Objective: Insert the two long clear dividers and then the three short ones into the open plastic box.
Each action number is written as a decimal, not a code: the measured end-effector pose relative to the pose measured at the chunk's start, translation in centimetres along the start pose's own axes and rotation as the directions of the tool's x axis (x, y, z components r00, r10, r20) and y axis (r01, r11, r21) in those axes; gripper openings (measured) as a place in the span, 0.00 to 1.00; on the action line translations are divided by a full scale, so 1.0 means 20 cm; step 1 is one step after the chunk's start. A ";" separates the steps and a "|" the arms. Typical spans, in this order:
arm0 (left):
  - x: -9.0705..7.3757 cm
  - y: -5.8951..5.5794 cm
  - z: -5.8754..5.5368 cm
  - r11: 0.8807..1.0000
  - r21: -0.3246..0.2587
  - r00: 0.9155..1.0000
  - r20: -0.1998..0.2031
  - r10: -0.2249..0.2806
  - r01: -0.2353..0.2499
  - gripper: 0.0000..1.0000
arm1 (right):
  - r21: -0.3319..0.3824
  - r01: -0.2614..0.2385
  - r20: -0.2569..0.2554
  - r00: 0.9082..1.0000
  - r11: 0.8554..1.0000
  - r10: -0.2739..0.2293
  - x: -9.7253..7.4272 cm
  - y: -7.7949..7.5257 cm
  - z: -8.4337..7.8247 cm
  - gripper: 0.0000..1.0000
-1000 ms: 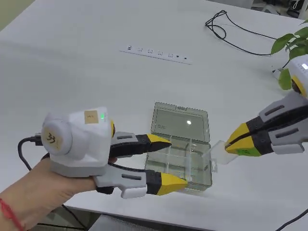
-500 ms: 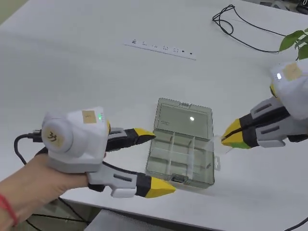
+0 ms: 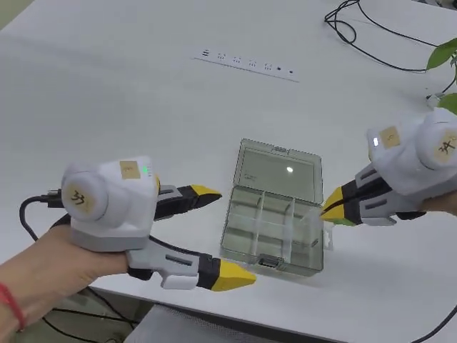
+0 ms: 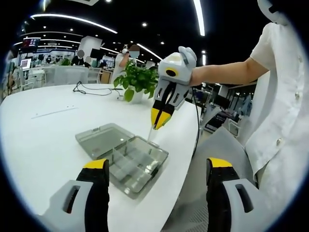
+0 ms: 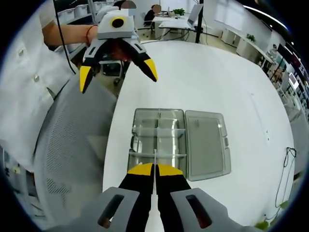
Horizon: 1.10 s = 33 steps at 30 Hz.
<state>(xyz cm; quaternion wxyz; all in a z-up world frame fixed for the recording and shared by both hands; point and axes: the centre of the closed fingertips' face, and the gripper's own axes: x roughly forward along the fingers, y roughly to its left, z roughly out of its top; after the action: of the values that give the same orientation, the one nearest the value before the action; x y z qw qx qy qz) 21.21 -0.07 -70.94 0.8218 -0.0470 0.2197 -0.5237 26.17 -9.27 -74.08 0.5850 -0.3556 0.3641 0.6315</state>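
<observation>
Right gripper [image 3: 330, 211] clamped on clear divider [image 3: 312, 223], edge-down over box [image 3: 228, 230] at the desk [image 3: 107, 107] front edge, likely lining up its slot. Left gripper [image 3: 230, 234] jaws apart, empty, beside box.

Our left tool [image 3: 230, 234] hangs with jaws spread wide, gripped in our bare left hand [image 3: 50, 275]; our right tool [image 3: 327, 211] points leftward, jaws closed on a clear divider [image 3: 312, 223].

White table [image 3: 107, 107], open box [image 3: 273, 223], power strip [image 3: 246, 64], black cable [image 3: 340, 26]
</observation>
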 end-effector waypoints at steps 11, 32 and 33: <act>0.01 0.00 -0.01 1.000 -0.011 1.000 -0.003 -0.006 0.006 0.86 | 0.010 -0.009 -0.021 1.000 1.000 0.009 0.06 -0.03 -0.06 0.03; 0.01 0.00 0.00 1.000 -0.028 1.000 0.013 -0.007 0.008 0.85 | 0.019 -0.034 -0.016 0.999 0.999 0.034 0.15 -0.06 -0.12 0.02; 0.01 0.00 0.00 1.000 -0.027 1.000 0.013 -0.006 0.007 0.85 | 0.018 -0.035 -0.011 0.999 0.999 0.035 0.15 -0.06 -0.12 0.02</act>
<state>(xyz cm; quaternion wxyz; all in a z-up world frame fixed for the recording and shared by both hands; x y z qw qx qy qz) 21.26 -0.32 -71.08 0.8208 -0.0624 0.2212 -0.5230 27.30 -9.88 -77.92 0.5750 -0.3476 0.3793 0.6361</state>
